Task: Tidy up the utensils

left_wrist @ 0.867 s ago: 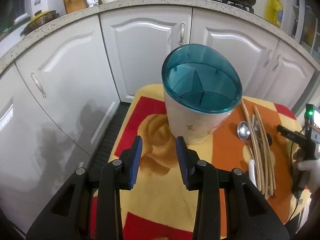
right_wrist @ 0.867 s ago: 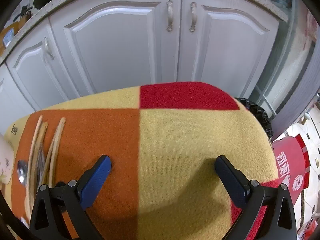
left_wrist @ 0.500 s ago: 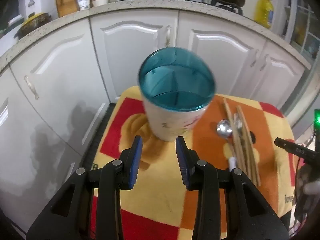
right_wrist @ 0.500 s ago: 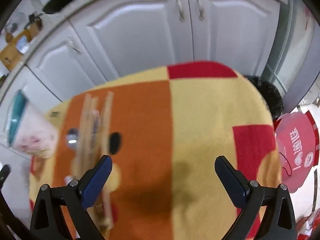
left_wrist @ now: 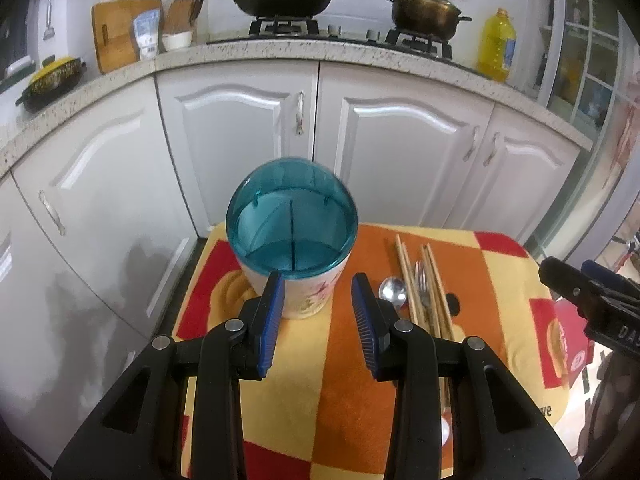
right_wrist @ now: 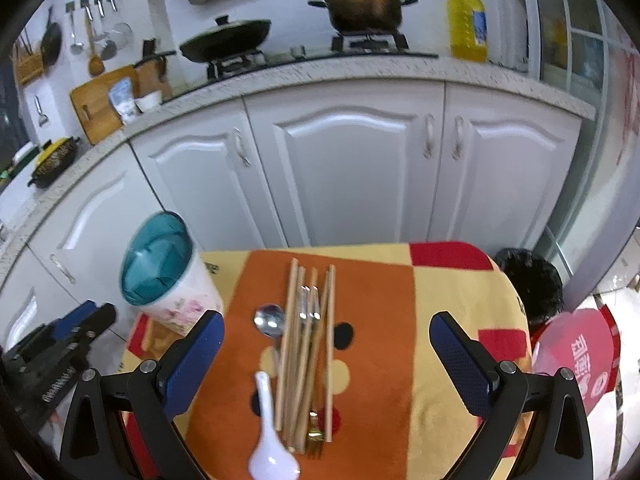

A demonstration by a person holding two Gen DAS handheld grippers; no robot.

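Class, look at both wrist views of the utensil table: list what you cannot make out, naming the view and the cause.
1. Utensil holder floor: left wrist view, teal tint hides it; contents unclear.
2. White spoon bowl: right wrist view, cut off by the bottom edge; in the left view mostly behind the left gripper.
3. Fork count: right view, motion blur, and the chopsticks overlap it.
4. Right gripper jaws: left view, cropped at the right edge.

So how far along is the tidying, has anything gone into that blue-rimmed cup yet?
Nothing looks done yet: the utensil holder appears empty inside. Nothing is in hand; the left tool and right tool are both open and carry nothing. All the sorting is left: the chopsticks, metal spoon, fork and white spoon lie on the blanket.
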